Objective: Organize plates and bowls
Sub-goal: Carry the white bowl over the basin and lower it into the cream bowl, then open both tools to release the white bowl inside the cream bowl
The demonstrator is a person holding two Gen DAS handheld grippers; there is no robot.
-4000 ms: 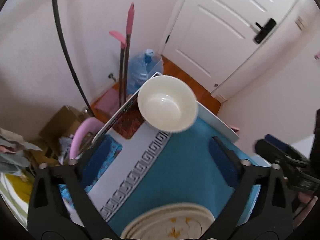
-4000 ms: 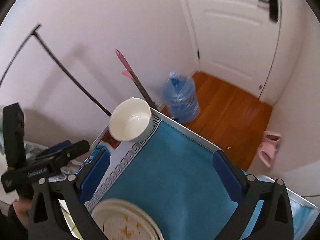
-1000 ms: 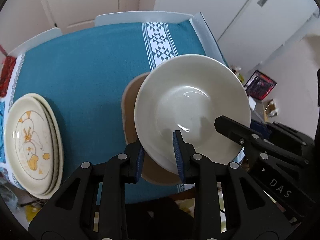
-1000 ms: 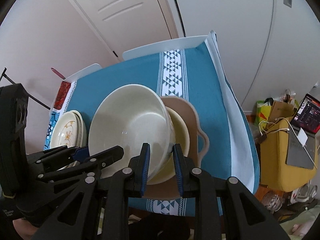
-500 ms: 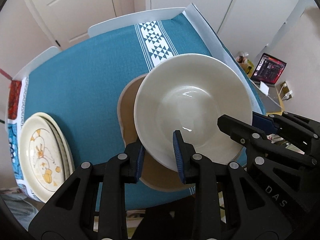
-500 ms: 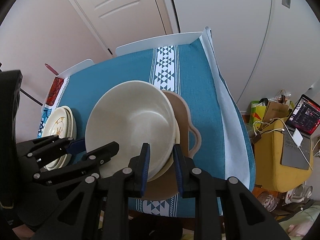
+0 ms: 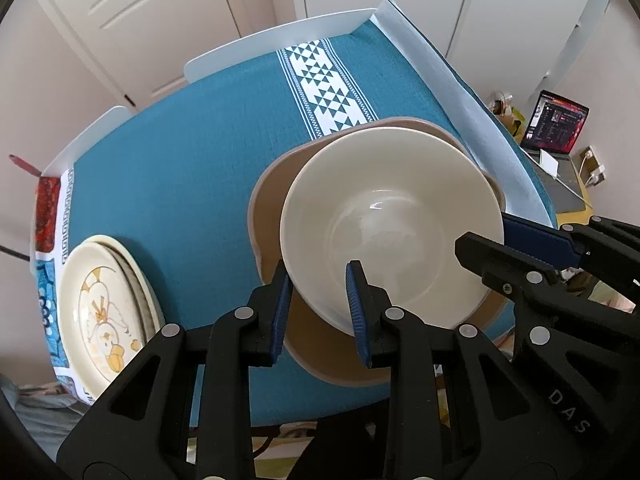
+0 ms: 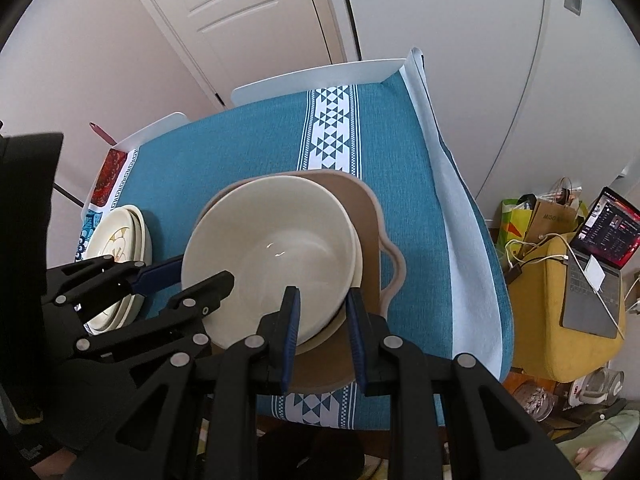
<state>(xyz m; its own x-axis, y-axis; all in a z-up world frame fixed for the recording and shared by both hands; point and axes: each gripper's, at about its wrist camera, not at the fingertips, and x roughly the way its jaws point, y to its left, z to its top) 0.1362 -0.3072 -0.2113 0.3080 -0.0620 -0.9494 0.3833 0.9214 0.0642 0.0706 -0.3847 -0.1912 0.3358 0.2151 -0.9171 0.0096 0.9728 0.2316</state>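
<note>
A large cream bowl [image 7: 392,220] [image 8: 272,248] hangs just above a tan eared plate [image 7: 268,208] [image 8: 368,208] on the teal tablecloth. My left gripper [image 7: 316,284] is shut on the bowl's near-left rim, one pad inside and one outside. My right gripper [image 8: 324,300] is shut on the rim's opposite side. Each gripper shows in the other's view: the right gripper [image 7: 520,248] and the left gripper [image 8: 176,276]. A second cream dish [image 8: 358,256] peeks out under the bowl, on the tan plate. A stack of patterned plates [image 7: 104,312] [image 8: 116,240] lies at the table's left edge.
The tablecloth [image 7: 180,168] has a white triangle band [image 7: 324,92] at the far side. Two white chair backs [image 8: 320,76] stand beyond the table. To the right, off the table, a laptop [image 8: 600,256] rests on a yellow seat beside bags [image 8: 536,216]. A white door [image 8: 248,4] is behind.
The bowl has sunk closer onto the cream dish and tan plate, now hiding most of that dish. The left view has rolled. Both grips hold unchanged.
</note>
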